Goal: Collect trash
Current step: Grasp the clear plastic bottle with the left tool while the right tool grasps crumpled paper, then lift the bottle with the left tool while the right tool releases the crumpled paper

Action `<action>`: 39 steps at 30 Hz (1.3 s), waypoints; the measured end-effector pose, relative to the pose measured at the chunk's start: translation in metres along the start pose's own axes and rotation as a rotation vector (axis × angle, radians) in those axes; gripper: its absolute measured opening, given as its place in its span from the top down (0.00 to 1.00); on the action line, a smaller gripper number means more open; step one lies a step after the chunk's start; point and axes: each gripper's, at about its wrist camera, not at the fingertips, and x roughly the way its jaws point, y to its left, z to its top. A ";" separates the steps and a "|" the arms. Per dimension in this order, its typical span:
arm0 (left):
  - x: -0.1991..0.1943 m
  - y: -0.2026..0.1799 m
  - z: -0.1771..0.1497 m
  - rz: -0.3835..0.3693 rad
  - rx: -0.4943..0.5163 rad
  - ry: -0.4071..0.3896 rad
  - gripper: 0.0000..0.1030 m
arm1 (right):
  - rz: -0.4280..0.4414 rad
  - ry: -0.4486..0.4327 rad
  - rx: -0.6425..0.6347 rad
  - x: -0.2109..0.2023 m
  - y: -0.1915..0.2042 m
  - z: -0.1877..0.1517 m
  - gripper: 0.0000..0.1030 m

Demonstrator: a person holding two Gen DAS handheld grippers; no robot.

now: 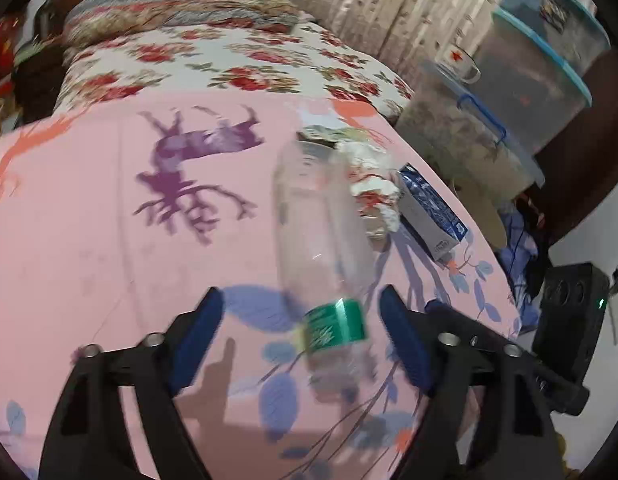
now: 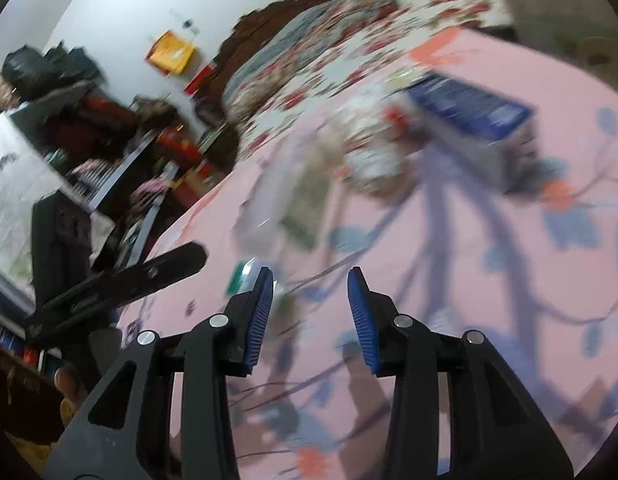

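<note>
A clear plastic bottle (image 1: pixel 317 220) with a green label (image 1: pixel 335 324) lies on the pink bedsheet (image 1: pixel 109 240). My left gripper (image 1: pixel 305 320) is open, with the bottle's labelled end between its blue pads and neither pad pressing on it. Beyond the bottle lie crumpled paper trash (image 1: pixel 373 184) and a blue and white carton (image 1: pixel 429 208). In the blurred right wrist view, my right gripper (image 2: pixel 309 280) is open over the sheet (image 2: pixel 469 280) with nothing between its fingers. The bottle (image 2: pixel 265 200), paper (image 2: pixel 369 152) and carton (image 2: pixel 469 116) lie ahead of it.
Stacked plastic bins with blue lids (image 1: pixel 529 80) and a mug (image 1: pixel 461 64) stand right of the bed. A floral quilt (image 1: pixel 229 60) covers the far end. A black device (image 1: pixel 569 312) sits by the wall. Cluttered shelves (image 2: pixel 89 140) are on the left.
</note>
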 end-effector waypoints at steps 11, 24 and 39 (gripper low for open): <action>0.050 -0.028 0.004 0.163 0.098 0.038 0.41 | -0.123 -0.012 -0.012 0.043 -0.021 0.080 0.36; -0.028 0.054 -0.040 0.235 -0.054 -0.019 0.40 | -0.046 0.136 -0.248 0.068 0.033 0.039 0.67; -0.026 0.052 -0.032 0.356 -0.037 -0.033 0.15 | -0.051 0.139 -0.348 0.032 0.050 -0.032 0.22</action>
